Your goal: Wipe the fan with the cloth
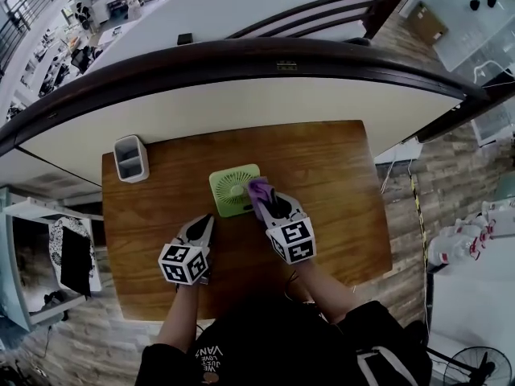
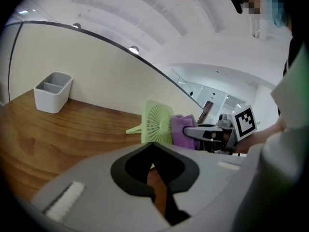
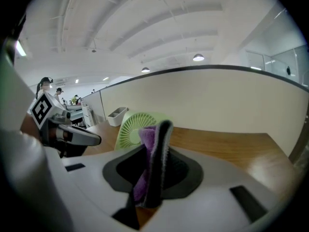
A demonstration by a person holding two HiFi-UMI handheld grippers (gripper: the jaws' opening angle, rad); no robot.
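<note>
The left gripper (image 1: 206, 222) sits with its jaws clenched on nothing, just beside the green fan (image 1: 232, 190) standing mid-bench (image 1: 338, 183), and the right gripper (image 1: 269, 201) pinches the purple cloth (image 1: 257, 189) at the fan's right edge, so wiping looks barely started.

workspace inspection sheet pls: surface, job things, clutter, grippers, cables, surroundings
surface: wooden table, bare wood at its right half
job's things: green fan stands upright near the table's middle; purple cloth is at the fan's right edge and looks to be touching it
clutter: white two-compartment holder at the far left corner
grippers: left gripper shut and empty, just short of the fan's near left corner; right gripper shut on the cloth
cables: nothing seen on the table
surroundings: curved partition behind the table, wood floor to the right
</note>
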